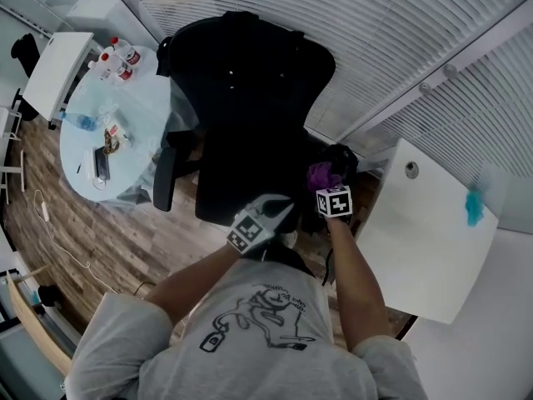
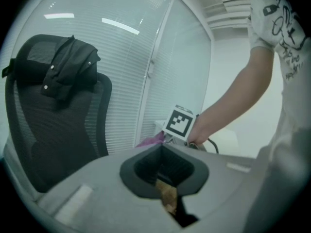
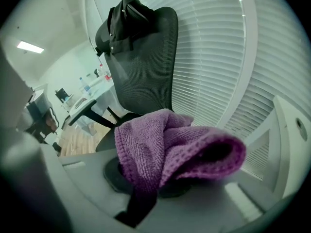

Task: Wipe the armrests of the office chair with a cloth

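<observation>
**Cloth in right claw, at chair's right-hand edge**

Right gripper point(image 1: 330, 192) is clamped on the bunched purple cloth point(image 3: 165, 144). The wad sticks out ahead of the jaws, likely so the loose fold does the wiping. Head view puts it centre-right of frame, at the office chair point(image 1: 250, 98) edge. The armrest there is mostly hidden, so contact can't be confirmed. Left gripper point(image 2: 165, 176) is closed on nothing, lower centre by the seat front, probably just kept clear. Other armrest point(image 1: 164, 182), left of centre, has no gripper near. Jacket point(image 3: 127, 13) hangs over the headrest.

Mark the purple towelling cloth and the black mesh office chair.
Purple towelling cloth point(image 3: 160, 144), right gripper view, folded middle.
Black mesh office chair point(image 3: 146, 74), right gripper view, backrest.
</observation>
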A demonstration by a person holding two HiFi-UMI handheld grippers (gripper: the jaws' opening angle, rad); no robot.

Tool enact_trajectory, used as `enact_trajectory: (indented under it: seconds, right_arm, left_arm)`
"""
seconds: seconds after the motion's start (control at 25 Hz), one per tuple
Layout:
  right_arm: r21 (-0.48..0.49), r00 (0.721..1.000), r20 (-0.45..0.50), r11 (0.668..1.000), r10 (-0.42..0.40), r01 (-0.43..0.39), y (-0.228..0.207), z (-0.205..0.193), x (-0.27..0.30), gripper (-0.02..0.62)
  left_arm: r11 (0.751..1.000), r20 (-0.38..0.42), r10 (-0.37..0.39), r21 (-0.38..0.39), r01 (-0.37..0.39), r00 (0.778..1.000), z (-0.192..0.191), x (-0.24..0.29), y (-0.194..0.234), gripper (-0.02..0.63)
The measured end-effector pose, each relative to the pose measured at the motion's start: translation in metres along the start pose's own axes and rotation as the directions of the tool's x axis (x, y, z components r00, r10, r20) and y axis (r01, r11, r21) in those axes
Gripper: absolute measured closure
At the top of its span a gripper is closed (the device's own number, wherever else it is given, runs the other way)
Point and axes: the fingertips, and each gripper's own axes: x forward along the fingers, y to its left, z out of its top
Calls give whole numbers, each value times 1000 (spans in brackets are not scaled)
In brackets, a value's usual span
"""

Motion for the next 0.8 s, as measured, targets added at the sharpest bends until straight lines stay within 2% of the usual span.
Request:
enact_trajectory:
  seconds: [0.56, 0.8]
  right_arm:
    - [-76, 999, 31, 997, -18, 20, 43, -87, -48, 554]
    - [-70, 999, 29, 997, -16, 18, 62, -120, -68, 554]
  left_arm:
    - [999, 2, -31, 21, 31, 1000, 2, 9, -21, 606]
    - [999, -4, -37, 27, 37, 999, 0, 7, -26, 606]
